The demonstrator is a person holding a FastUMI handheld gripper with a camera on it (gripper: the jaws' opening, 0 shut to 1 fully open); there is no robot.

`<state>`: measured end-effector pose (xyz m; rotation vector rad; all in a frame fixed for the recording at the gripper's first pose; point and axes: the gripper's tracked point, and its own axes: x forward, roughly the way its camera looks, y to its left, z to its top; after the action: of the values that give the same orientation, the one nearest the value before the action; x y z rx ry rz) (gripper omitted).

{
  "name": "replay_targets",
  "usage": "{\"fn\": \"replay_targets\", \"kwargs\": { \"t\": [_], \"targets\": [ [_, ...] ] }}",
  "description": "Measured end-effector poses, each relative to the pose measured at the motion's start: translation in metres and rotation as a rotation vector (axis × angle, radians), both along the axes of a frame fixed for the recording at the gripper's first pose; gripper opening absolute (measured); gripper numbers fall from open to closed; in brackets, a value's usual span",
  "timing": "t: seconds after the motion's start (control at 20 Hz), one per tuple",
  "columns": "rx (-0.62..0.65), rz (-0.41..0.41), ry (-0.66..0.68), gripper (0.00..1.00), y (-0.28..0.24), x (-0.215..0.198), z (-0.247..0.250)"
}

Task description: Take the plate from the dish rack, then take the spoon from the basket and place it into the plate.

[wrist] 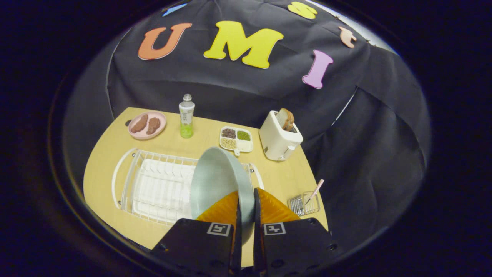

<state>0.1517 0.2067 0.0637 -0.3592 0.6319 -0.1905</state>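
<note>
gripper (246,196): closed tight on plate (215,181) rim | plate: tilted, above dish rack (153,188) | spoon (316,190): in basket (303,204)

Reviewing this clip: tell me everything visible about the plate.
The plate is pale grey-green, round and smooth, ceramic or plastic by its look. It is tilted on edge, its hollow face toward the dish rack, above the rack's right end. Its rim sits between the fingers of the claw, which is shut on it.
</note>
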Motion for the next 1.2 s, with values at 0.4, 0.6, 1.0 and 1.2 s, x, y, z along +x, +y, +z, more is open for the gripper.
{"fn": "replay_targets", "kwargs": {
  "t": [0.4,0.6,1.0,1.2],
  "targets": [
    [0.327,0.204,-0.002,0.17,-0.005,-0.107,-0.069],
    [0.365,0.221,0.016,0.17,-0.017,-0.127,-0.122],
    [0.488,0.164,0.070,0.17,-0.062,-0.116,-0.208],
    [0.539,0.178,0.083,0.17,-0.074,-0.103,-0.227]
  ]
}}
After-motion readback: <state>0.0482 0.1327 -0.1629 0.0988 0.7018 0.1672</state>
